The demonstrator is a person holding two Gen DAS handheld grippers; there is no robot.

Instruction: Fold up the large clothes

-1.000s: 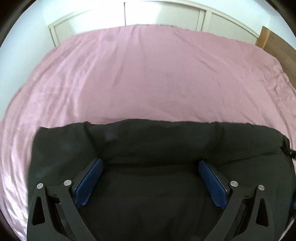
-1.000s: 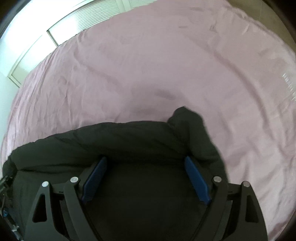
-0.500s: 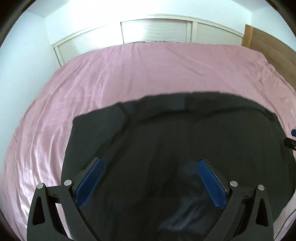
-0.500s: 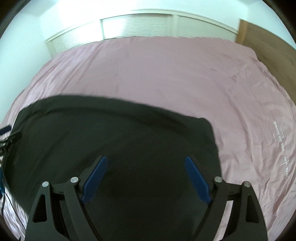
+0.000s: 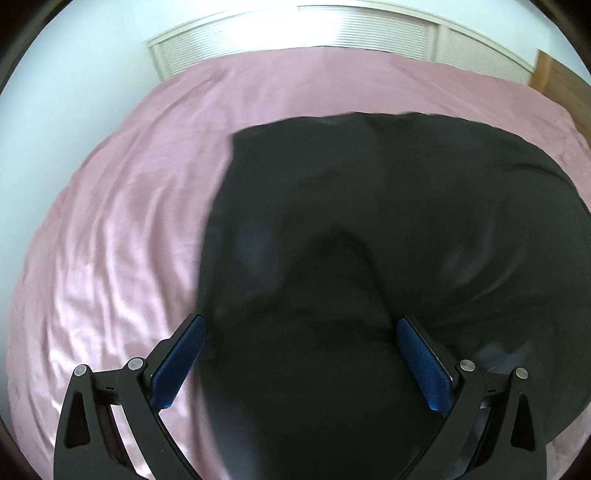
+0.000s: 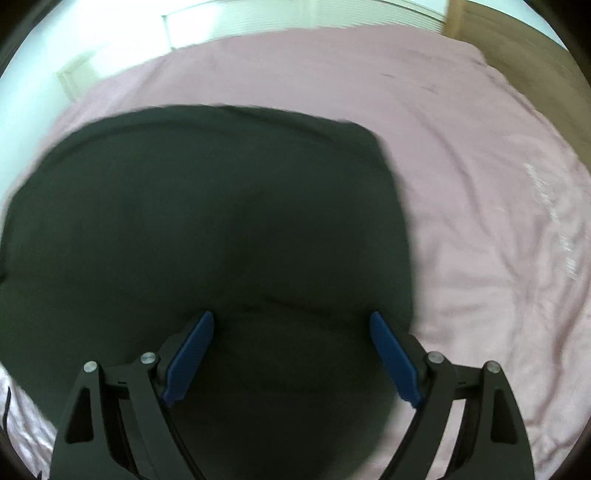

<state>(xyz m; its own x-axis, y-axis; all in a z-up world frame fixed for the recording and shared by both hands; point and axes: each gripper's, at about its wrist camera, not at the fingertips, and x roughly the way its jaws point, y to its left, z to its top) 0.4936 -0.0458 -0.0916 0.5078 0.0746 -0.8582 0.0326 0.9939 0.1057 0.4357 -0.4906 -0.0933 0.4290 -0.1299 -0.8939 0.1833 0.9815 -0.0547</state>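
Now we count one black garment, spread over one bed with a pink sheet, and two grippers above it, one in each of our hands. From the left wrist view, the left gripper has its two blue-padded fingers spread wide, and nothing is pinched between them. The dark cloth fills the gap below them, and its left edge runs just beside the left finger, with bare sheet beyond. Whether the pads touch the fabric we cannot tell, since the picture is blurred.

From the right wrist view, the right gripper is likewise spread, its two blue pads well apart and holding nothing. The same black garment lies under it, and its right edge falls just beside the right finger, with the pink sheet stretching away to the right.

The garment lies as one broad dark shape in the near half of the bed, with soft bulges and a shallow crease across its near part. Its far edge runs across the middle of the bed in both views.

Behind the bed we see one run of white louvred doors and one wooden panel at the right.
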